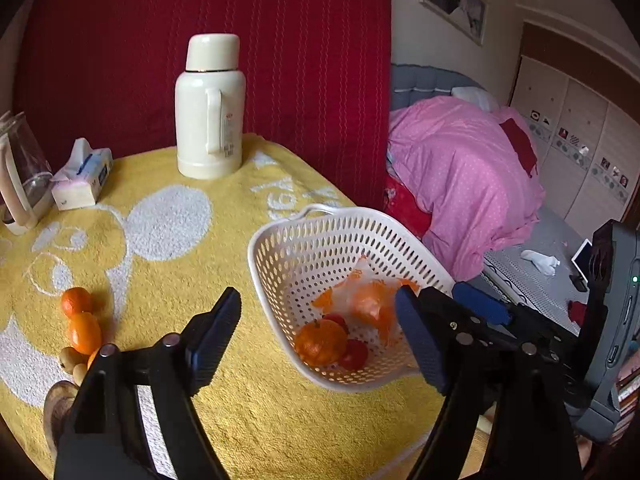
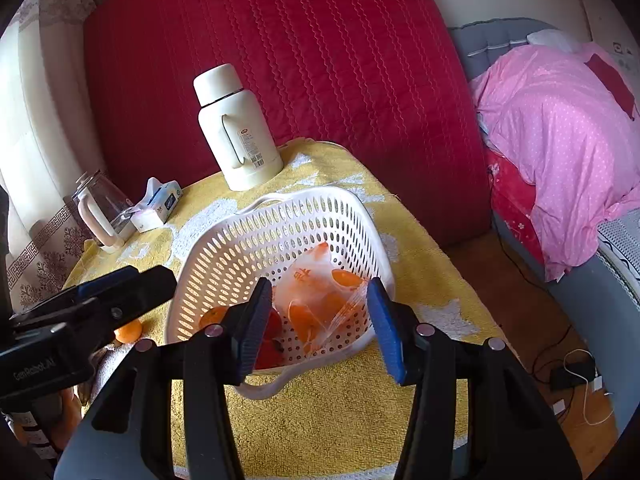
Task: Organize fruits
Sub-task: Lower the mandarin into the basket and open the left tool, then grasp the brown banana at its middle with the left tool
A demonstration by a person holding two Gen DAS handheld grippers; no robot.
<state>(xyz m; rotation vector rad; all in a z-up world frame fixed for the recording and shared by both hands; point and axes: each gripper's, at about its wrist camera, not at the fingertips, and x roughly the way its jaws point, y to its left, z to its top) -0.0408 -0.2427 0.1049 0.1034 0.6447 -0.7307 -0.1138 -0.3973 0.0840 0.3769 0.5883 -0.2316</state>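
Note:
A white perforated basket (image 1: 280,248) stands tilted on the yellow towel. It holds an orange (image 1: 320,342), red fruits (image 1: 354,354) and a clear bag of oranges (image 1: 368,300). My left gripper (image 1: 318,294) hangs wide open over the basket's near side, with nothing pressed between its pads. My right gripper (image 2: 320,320) straddles the basket's near right corner (image 2: 372,344) and is shut on it. Two oranges (image 1: 82,320) and small beige fruits (image 1: 72,358) lie on the towel to the left.
A cream thermos (image 1: 210,108) stands at the back of the table. A tissue pack (image 1: 82,176) and a glass kettle (image 1: 20,176) sit at the back left. A red quilted panel rises behind. A bed with a pink duvet (image 1: 460,168) lies to the right.

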